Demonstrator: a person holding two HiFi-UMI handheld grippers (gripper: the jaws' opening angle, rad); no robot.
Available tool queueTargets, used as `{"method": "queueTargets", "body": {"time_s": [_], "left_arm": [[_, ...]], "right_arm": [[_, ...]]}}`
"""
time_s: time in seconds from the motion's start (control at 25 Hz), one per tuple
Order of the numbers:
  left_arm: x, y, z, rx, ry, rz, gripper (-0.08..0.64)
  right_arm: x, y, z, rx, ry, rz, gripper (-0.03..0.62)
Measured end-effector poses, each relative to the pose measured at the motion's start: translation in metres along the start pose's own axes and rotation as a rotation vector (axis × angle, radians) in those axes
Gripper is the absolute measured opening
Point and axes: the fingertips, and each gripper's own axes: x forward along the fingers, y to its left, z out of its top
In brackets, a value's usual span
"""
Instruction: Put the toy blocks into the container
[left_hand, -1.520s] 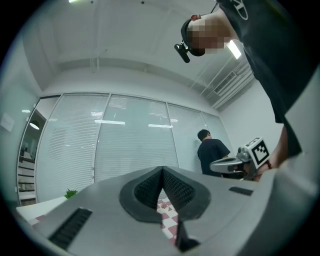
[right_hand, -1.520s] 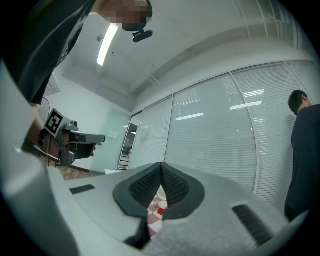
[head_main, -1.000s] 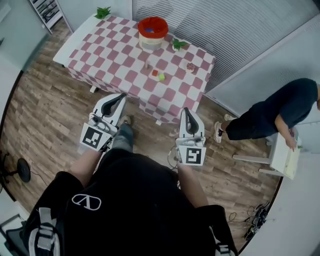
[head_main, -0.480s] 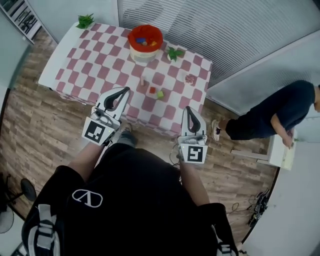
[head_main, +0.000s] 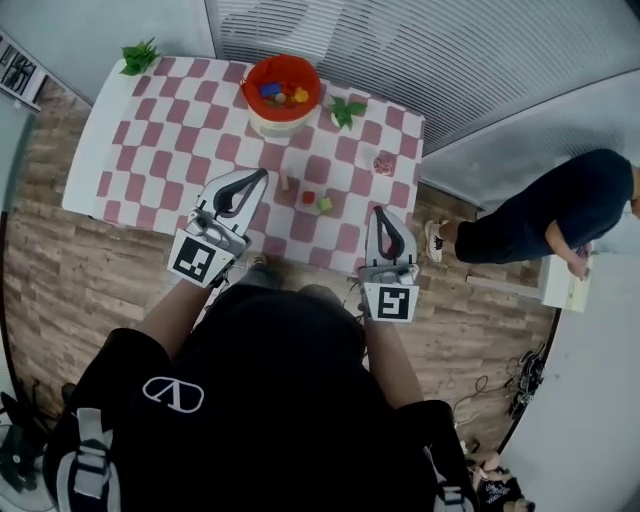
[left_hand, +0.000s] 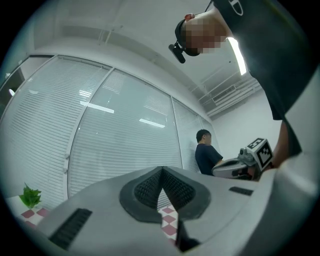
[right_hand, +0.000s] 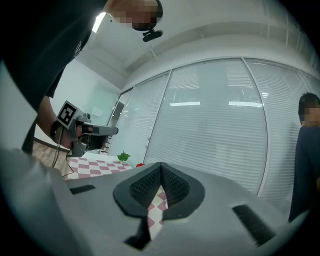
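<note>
Toy blocks (head_main: 308, 198) lie loose on the checked table (head_main: 150, 130), with the red-rimmed container (head_main: 272, 124), already holding others, at their 12 o'clock. The left gripper (head_main: 262, 176), jaws together and empty, hovers at their 9 o'clock; the right gripper (head_main: 381, 211), likewise closed on nothing, at 4 o'clock

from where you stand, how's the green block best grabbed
Take the green block from above, with the jaws on its near and far faces. It is small and lies low on the table, and the red block sits close on its left, so a side-to-side pinch would likely foul on it. The right hand-held gripper is nearer; its jaws are shut and must open first.
</note>
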Motion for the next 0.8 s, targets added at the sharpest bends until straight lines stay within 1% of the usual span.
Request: {"method": "queueTargets", "body": {"time_s": [0.24, 0.32, 0.48, 0.68, 0.72, 0.8], "left_arm": [[0.016, 0.003, -0.010, -0.022, 0.014, 0.012, 0.006], [0.017, 0.000, -0.009, -0.020, 0.018, 0.028, 0.006], [0.017, -0.005, -0.013, -0.014, 0.045, 0.052, 0.006], [0.019, -0.006, -0.021, -0.018, 0.061, 0.080, 0.006], [0.018, -0.007, -0.022, -0.021, 0.063, 0.082, 0.006], [0.018, -0.008, -0.025, -0.027, 0.068, 0.087, 0.006]], "right_arm": [[0.017, -0.004, -0.012, 0.005, 0.006, 0.034, 0.005], [0.021, -0.006, -0.012, 0.013, 0.000, 0.057, 0.005], [0.026, -0.004, -0.015, -0.006, 0.002, 0.114, 0.005], [0.033, -0.002, -0.027, 0.024, 0.020, 0.144, 0.005], [0.033, -0.001, -0.031, 0.016, 0.030, 0.153, 0.005], [0.036, 0.001, -0.045, 0.013, 0.087, 0.177, 0.005]]}}
